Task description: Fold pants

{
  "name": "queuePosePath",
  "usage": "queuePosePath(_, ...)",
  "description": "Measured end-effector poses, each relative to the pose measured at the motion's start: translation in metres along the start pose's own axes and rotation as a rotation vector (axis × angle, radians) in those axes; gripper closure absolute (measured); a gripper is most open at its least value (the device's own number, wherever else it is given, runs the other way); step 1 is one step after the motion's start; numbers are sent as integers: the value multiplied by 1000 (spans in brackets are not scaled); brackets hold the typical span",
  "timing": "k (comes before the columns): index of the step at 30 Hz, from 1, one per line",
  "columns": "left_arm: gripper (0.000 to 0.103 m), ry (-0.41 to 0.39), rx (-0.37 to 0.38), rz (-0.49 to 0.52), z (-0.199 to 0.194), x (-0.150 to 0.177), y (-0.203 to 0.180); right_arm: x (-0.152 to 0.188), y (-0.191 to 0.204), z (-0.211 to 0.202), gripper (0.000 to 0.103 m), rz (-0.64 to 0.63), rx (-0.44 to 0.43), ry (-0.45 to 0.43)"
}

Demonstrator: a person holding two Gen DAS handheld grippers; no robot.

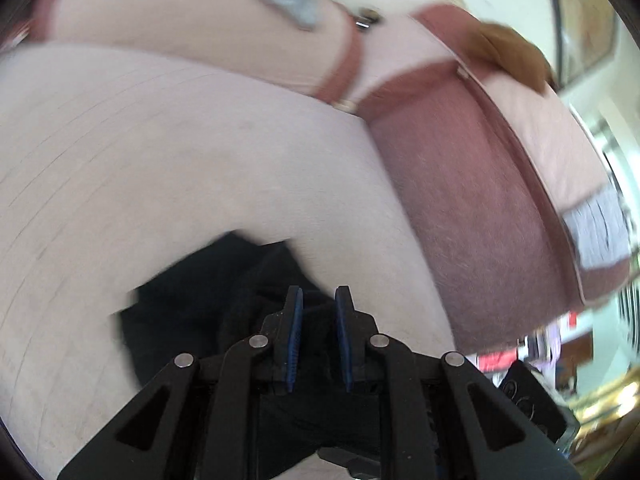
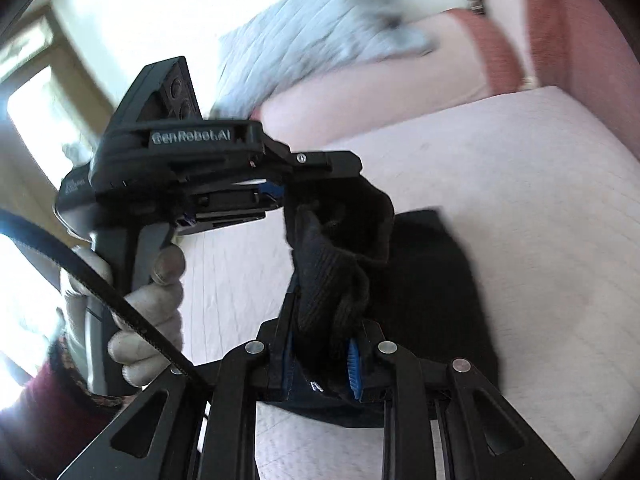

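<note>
The black pants (image 2: pixel 424 280), a soft knitted fabric, lay partly spread on the pale pink quilted bed (image 2: pixel 500 184), with one bunched end lifted off it. The right tool (image 2: pixel 322 354) had its blue ribbed pads (image 2: pixel 354 368) pinched on a thick fold of that ribbed knit. The left tool (image 2: pixel 286 196), a black plastic frame stamped with raised lettering, gripped the same raised bunch higher up, held by a gloved left hand (image 2: pixel 148 320). In the left wrist view the left tool (image 1: pixel 319 308) showed its pads narrowly parted with dark cloth (image 1: pixel 200 304) between and below. A grey quilted blanket (image 2: pixel 304 44) lay crumpled by the rust-coloured plush headboard (image 1: pixel 460 200).
</note>
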State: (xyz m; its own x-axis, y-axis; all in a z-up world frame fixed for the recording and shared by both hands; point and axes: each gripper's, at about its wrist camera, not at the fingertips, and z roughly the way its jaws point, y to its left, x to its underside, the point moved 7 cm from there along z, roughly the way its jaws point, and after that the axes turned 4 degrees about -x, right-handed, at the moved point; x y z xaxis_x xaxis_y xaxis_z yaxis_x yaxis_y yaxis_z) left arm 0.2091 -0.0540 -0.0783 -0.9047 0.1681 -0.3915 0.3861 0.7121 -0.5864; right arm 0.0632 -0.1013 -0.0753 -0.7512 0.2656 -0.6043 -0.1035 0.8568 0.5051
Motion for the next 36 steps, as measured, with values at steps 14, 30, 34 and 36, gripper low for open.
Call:
queuePosePath(14, 69, -78, -73, -337, -22, 27, 131, 37, 39, 89, 32, -246, 91, 159)
queuePosePath(30, 57, -61, -60, -78, -21, 59, 41, 78, 67, 31, 18, -442, 134, 71)
queuePosePath(34, 57, -47, -201, -86, 1, 66, 68, 84, 44, 7, 18, -411, 175, 72)
queuePosePath(36, 57, -38, -242, -114, 7, 68, 85, 80, 25, -5, 18, -364, 212, 59)
